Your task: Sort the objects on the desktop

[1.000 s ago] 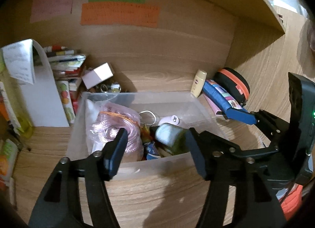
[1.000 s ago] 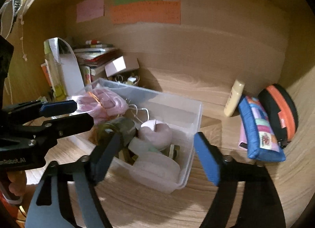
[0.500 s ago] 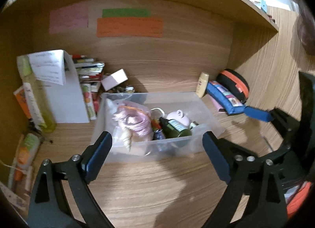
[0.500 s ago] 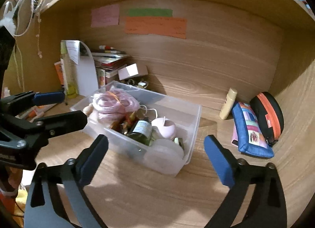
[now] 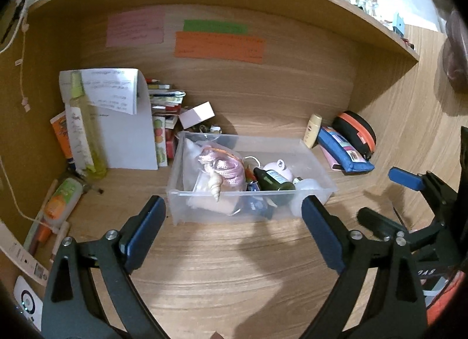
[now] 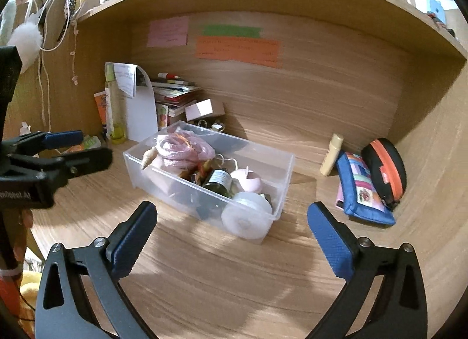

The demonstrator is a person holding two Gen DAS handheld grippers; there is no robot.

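A clear plastic box (image 5: 321, 175) (image 6: 288, 175) stands on the wooden desk inside a shelf alcove. It holds a pink cord coil (image 5: 225, 168) (image 6: 181, 146), a shell (image 5: 216, 185), a dark green bottle (image 5: 272, 179) (image 6: 218, 179), a pink round item (image 6: 248, 181) and a white round lid (image 6: 245, 216). My left gripper (image 5: 232, 200) is open, just short of the box's front wall, with nothing between its fingers. Near the box's right corner my right gripper (image 6: 231, 207) is also open and holds nothing. Each gripper's blue pad shows at the edge of the other's view.
Right of the box lie a blue pouch (image 6: 362, 189), a black case with an orange zip (image 6: 386, 163) and a cream tube (image 6: 330, 154). To the left stand a white folded paper (image 5: 125, 134), a yellow spray bottle (image 5: 82, 128) and stacked books (image 5: 163, 102). A shelf board hangs overhead.
Both grippers have drawn back from the box and their jaws have spread wide. The box stays on the desk, now farther away in both views.
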